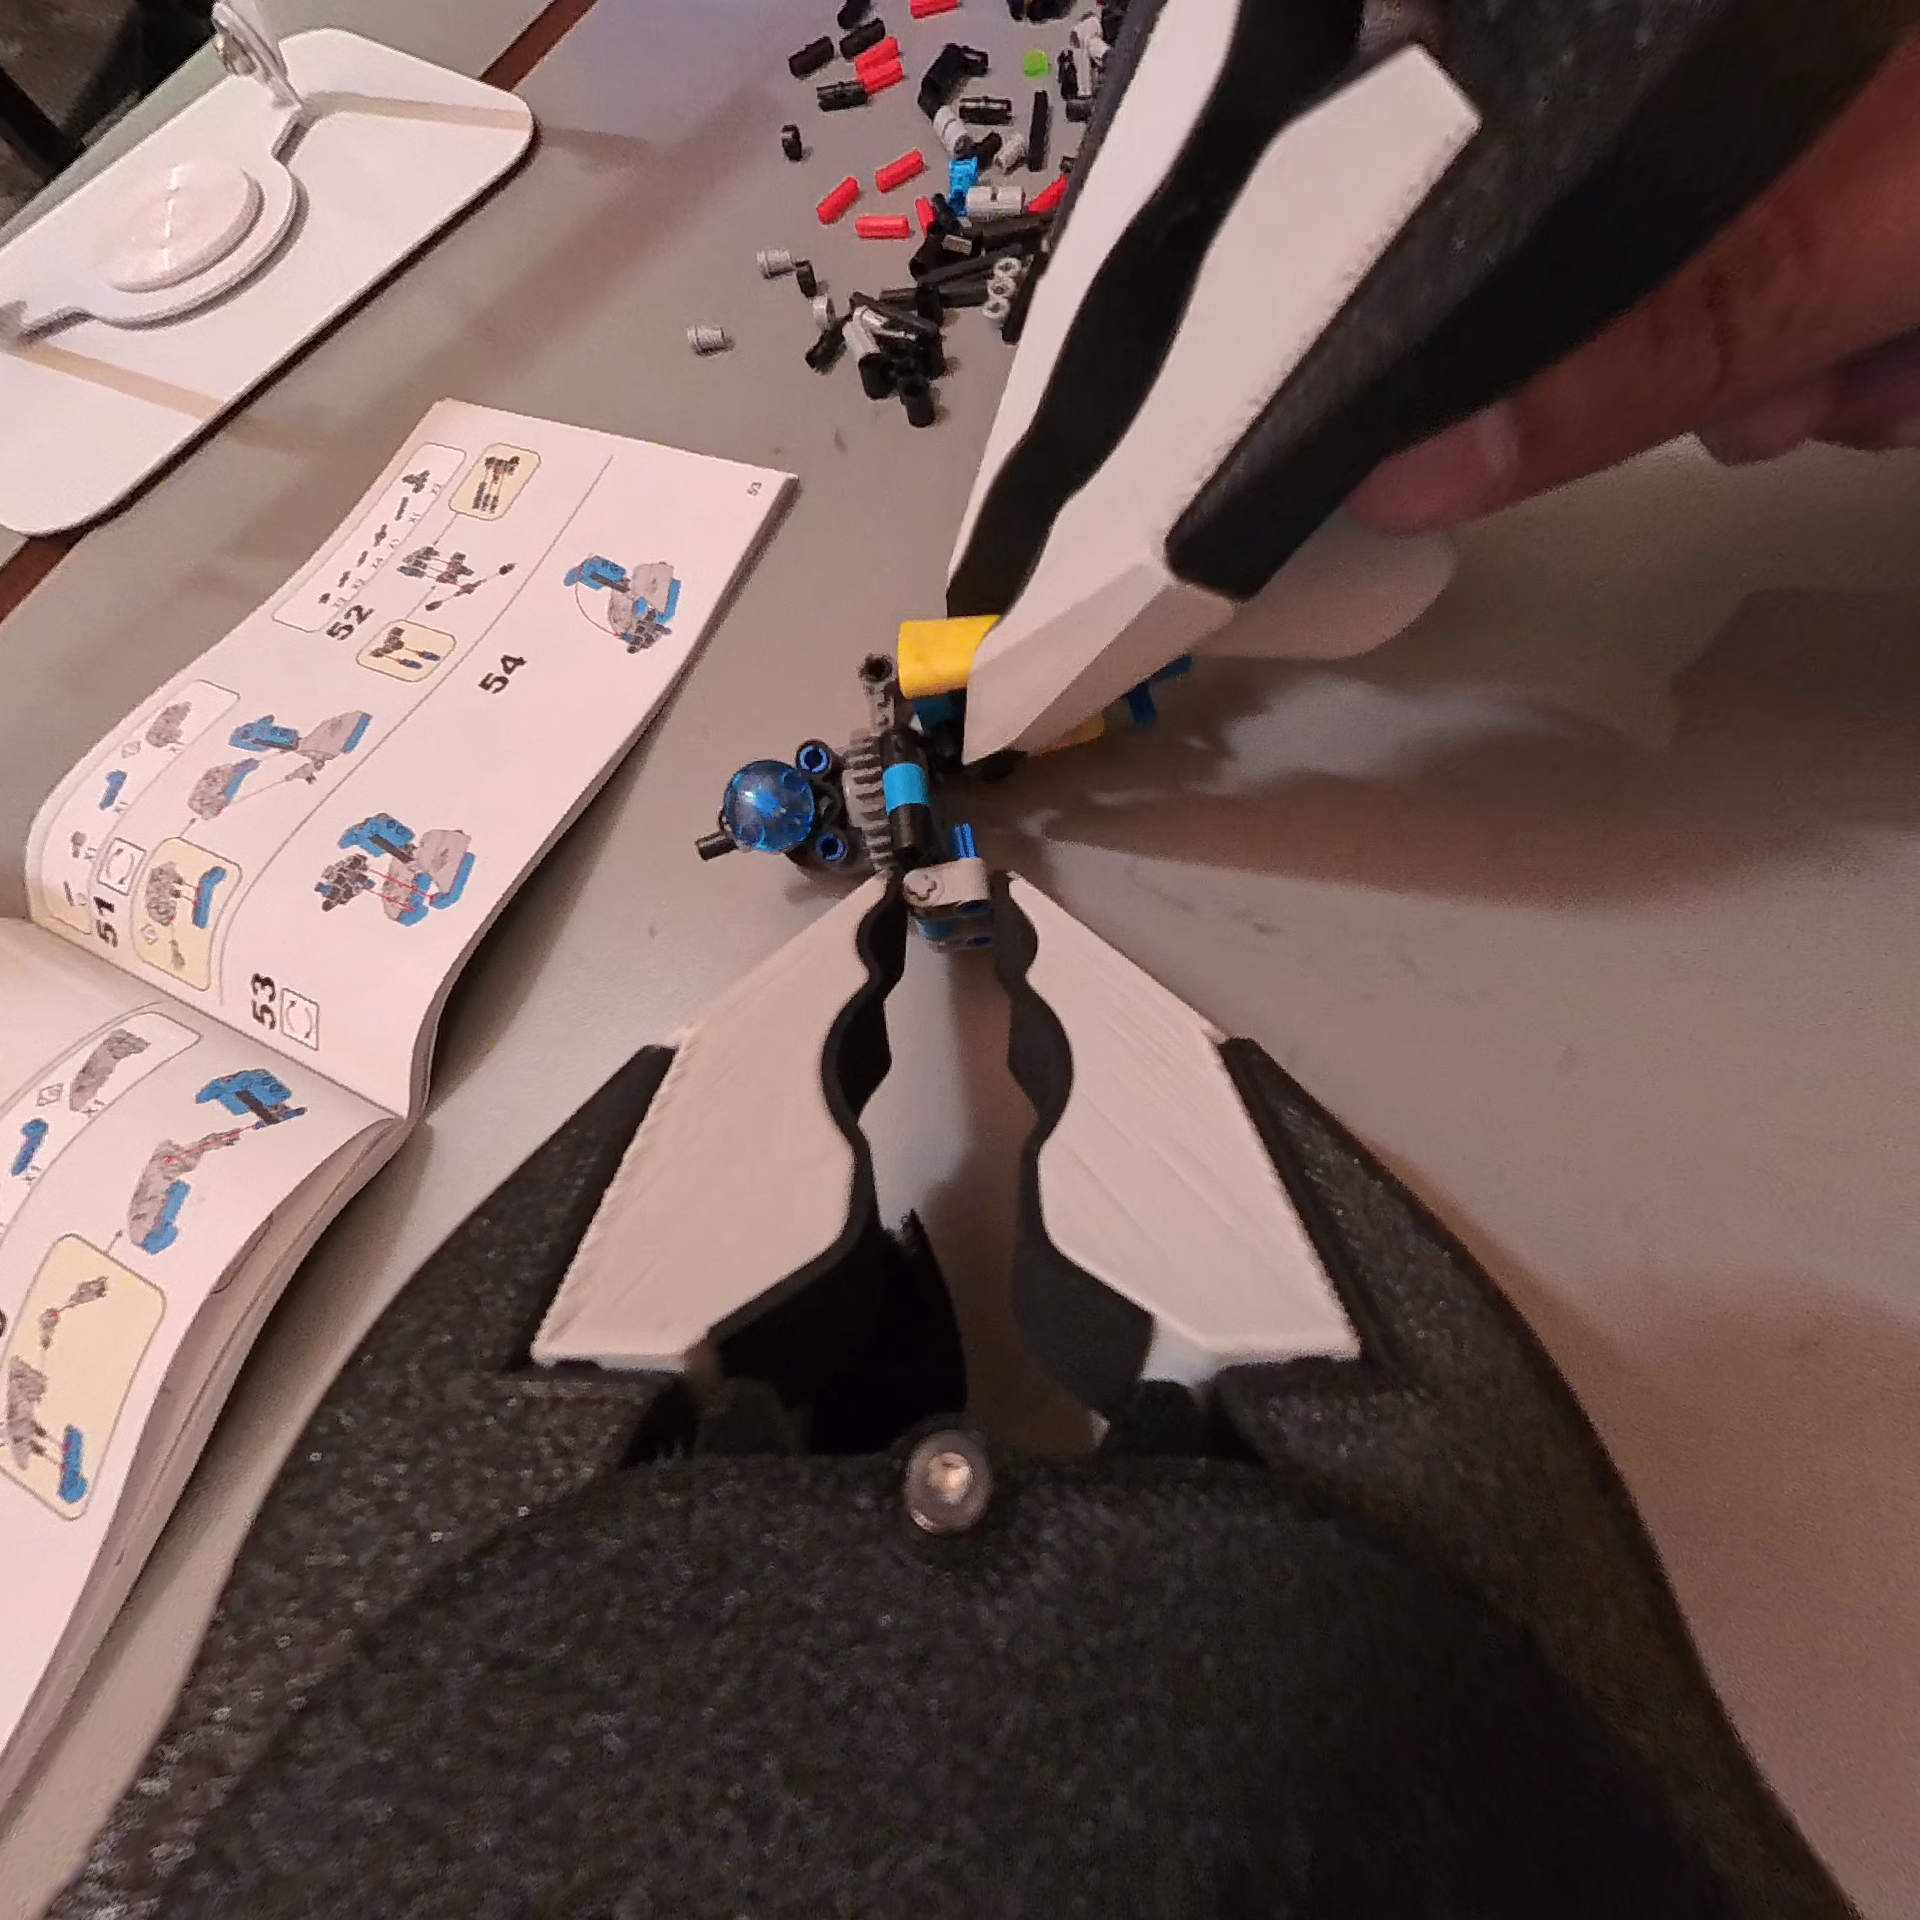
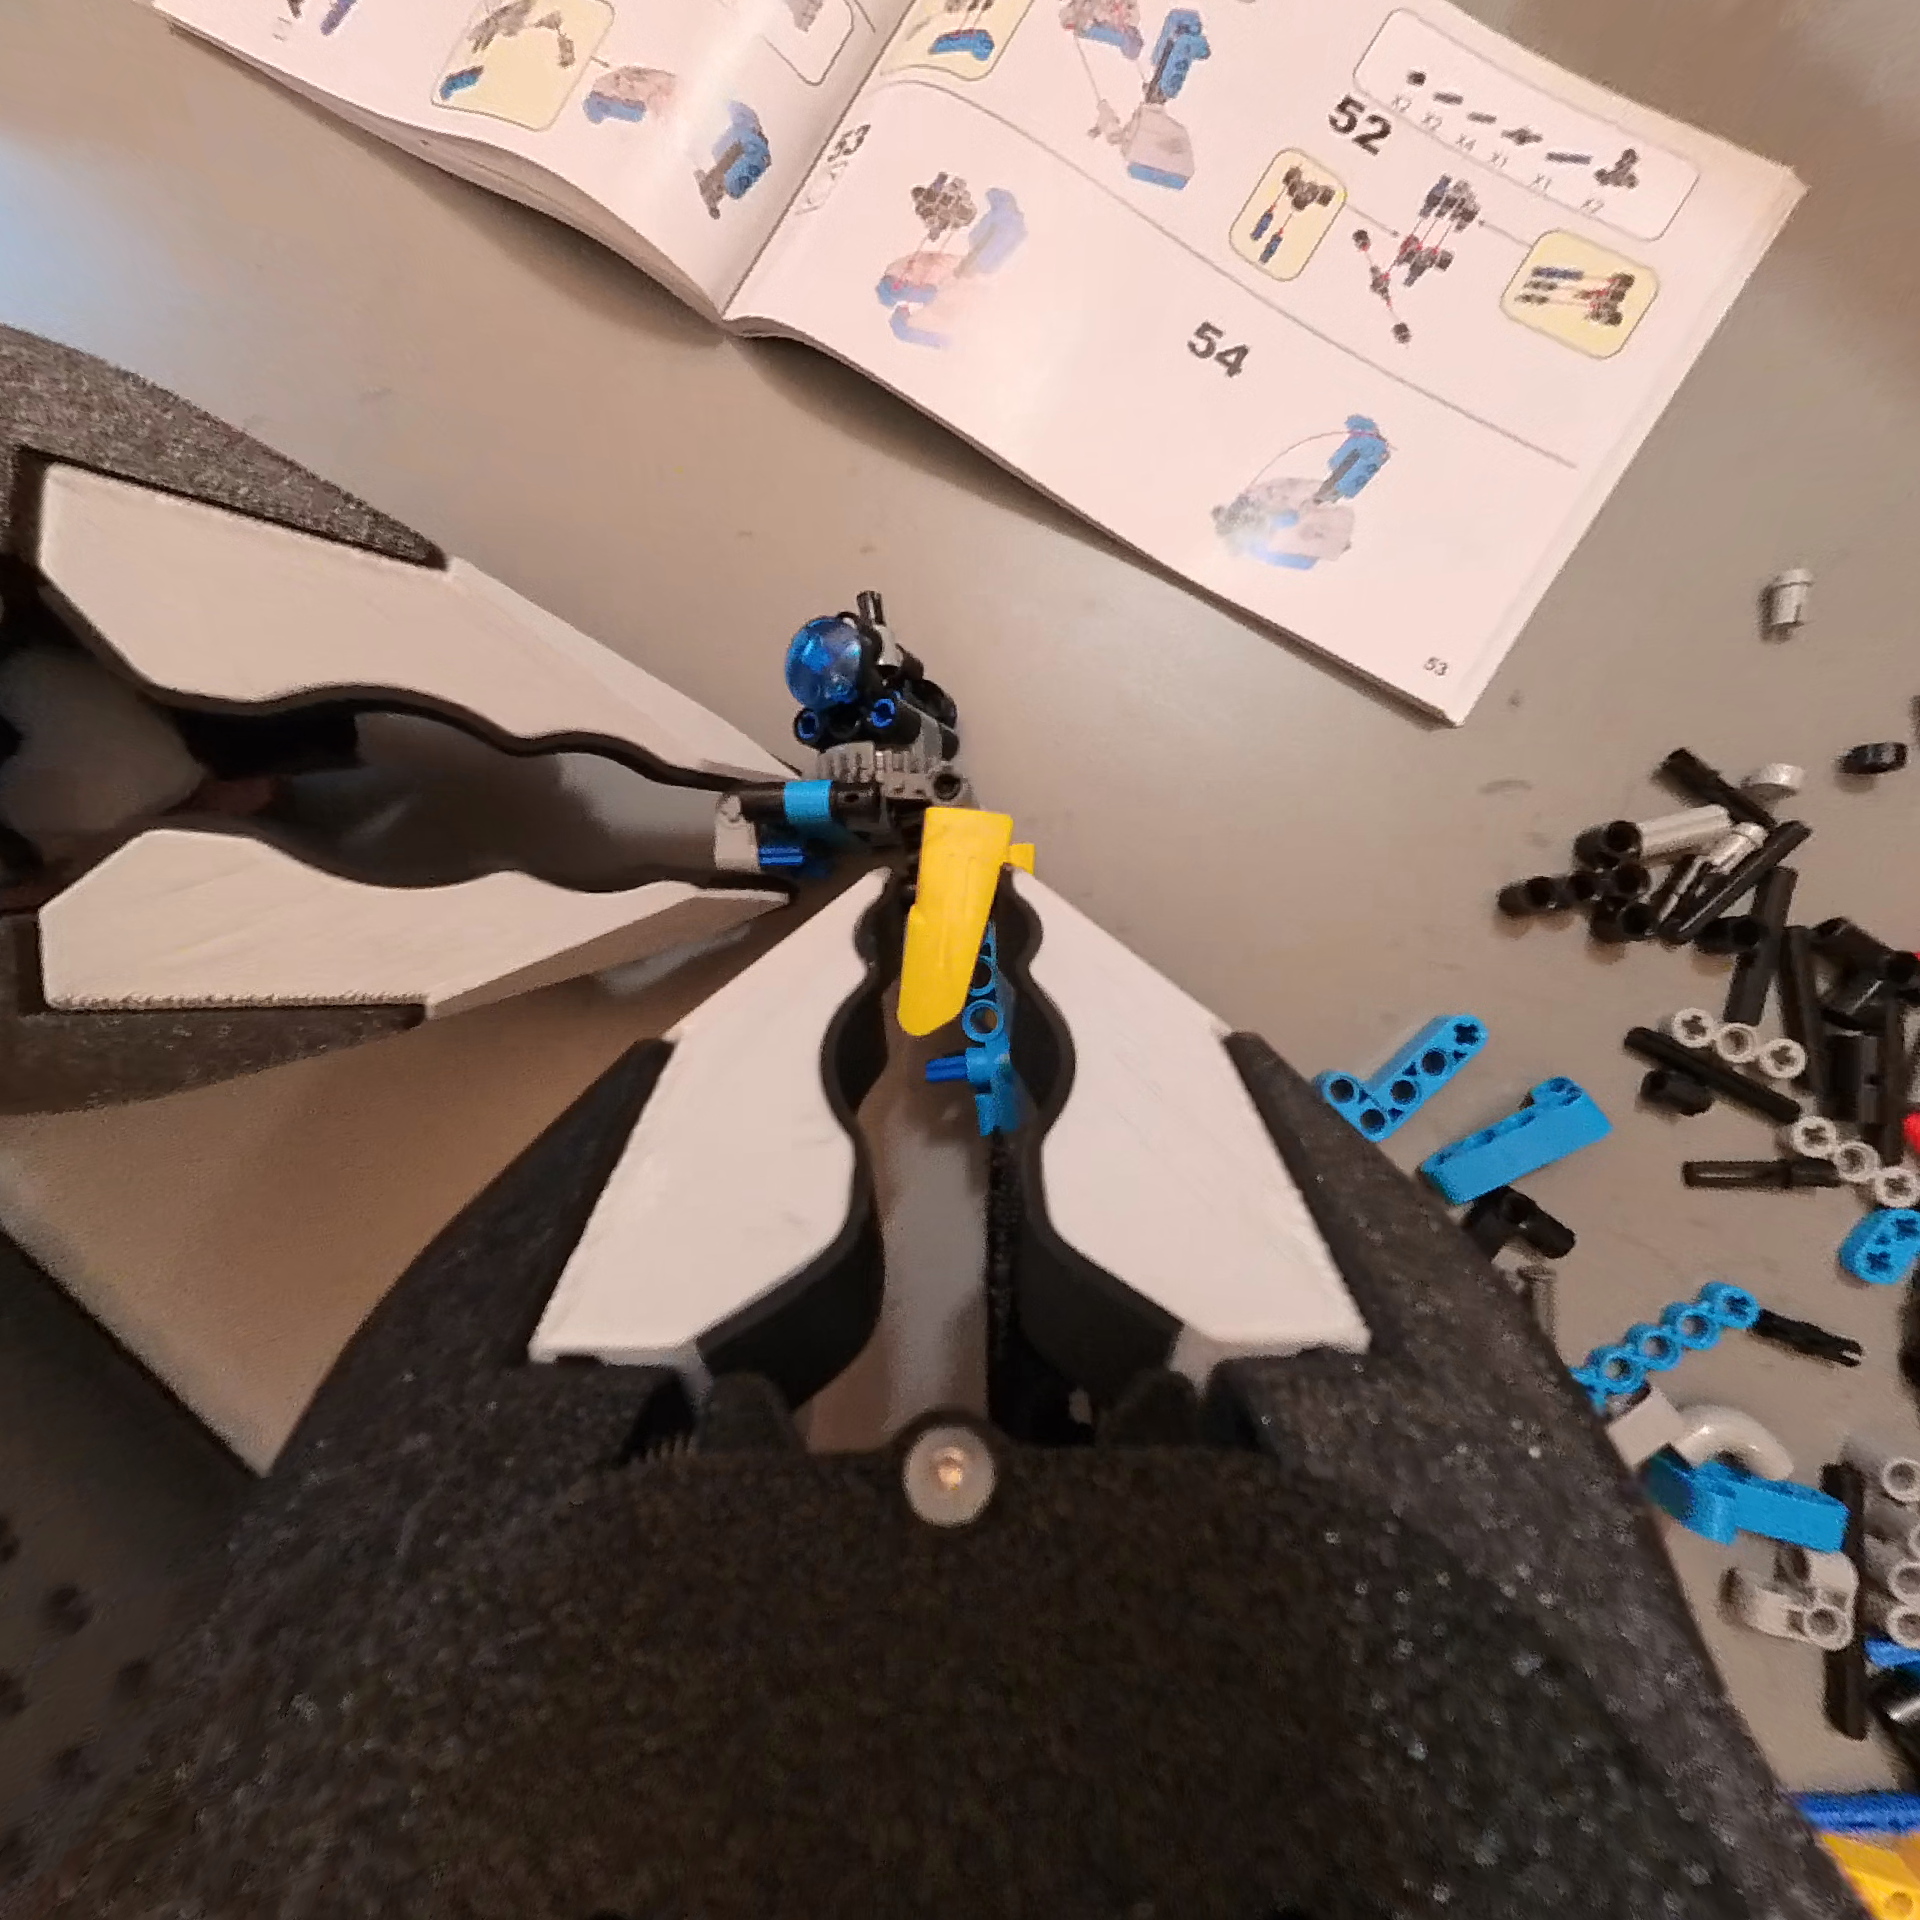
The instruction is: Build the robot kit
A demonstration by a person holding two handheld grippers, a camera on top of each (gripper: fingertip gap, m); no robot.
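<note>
Near the middle of the bench (image 1: 1455, 1039), just off the free corner of the open instruction booklet (image 1: 436, 748), your two grippers meet on one small brick assembly (image 1: 873, 810). Your left gripper (image 1: 940, 904) has its jaws drawn close on the grey-and-blue connector at the near end of that assembly, pinching it at the very tips. Your right gripper (image 2: 951, 883) has its jaws closed around a yellow panel piece (image 2: 951, 914) with a blue beam (image 2: 987, 1049) behind it, and these run back between the fingers.

The weak point, as I judge it, is the left hold: only the fingertips bear on a small, knobbly part, so any twist or push from the right side could lever the assembly out, or roll it about the pinch. The round translucent blue dome (image 1: 769, 805) and the grey gear (image 1: 868, 805) sit beyond both holds with nothing backing them, so a hard press may pop them off. If the yellow panel meets the assembly at an angle, it could jam or skid off instead of seating. A dropped part would be easily lost among the loose black, red and blue pieces (image 2: 1766, 1039) scattered toward the bench's far edge. A white stand base (image 1: 239, 249) sits near the far corner, well apart.
</note>
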